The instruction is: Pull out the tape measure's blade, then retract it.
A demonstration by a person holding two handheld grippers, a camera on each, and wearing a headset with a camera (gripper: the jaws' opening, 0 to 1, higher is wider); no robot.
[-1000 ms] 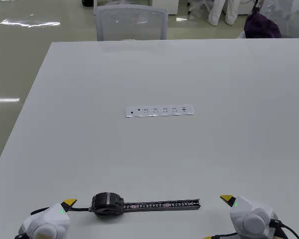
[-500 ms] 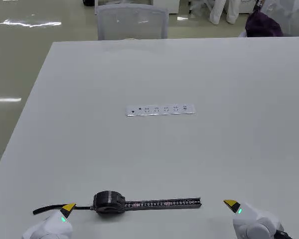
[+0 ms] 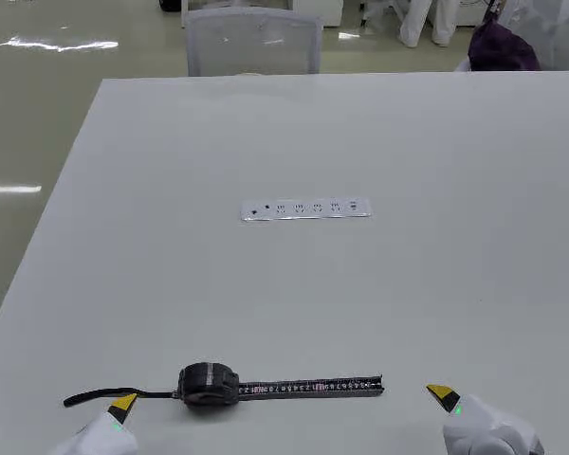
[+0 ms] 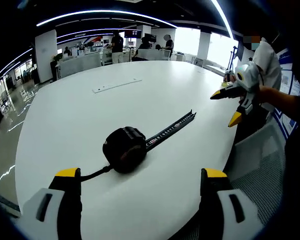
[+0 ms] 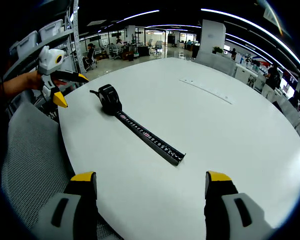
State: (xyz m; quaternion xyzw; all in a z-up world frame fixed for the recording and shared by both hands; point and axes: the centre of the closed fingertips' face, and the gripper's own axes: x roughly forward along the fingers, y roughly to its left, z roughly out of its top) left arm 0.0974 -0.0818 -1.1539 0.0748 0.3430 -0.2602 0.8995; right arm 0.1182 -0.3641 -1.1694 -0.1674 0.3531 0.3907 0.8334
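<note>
A black tape measure (image 3: 209, 384) lies near the front edge of the white table (image 3: 294, 294). Its blade (image 3: 313, 387) is drawn out to the right, flat on the table, and its strap (image 3: 95, 397) trails left. My left gripper (image 3: 121, 406) is open just in front of the strap, touching nothing. My right gripper (image 3: 444, 395) is open a short way right of the blade's tip. In the left gripper view the case (image 4: 124, 149) sits ahead of the open left gripper (image 4: 141, 173). In the right gripper view the blade (image 5: 150, 139) ends ahead of the open right gripper (image 5: 151, 176).
A flat white power strip (image 3: 305, 208) lies mid-table. A grey mesh chair (image 3: 252, 43) stands at the far edge, with glossy floor to the left. A mesh chair back (image 5: 30, 165) is close by the table's near edge.
Both grippers have drawn back toward the near edge, and the left one has uncovered the strap. The tape measure and its extended blade have stayed put.
</note>
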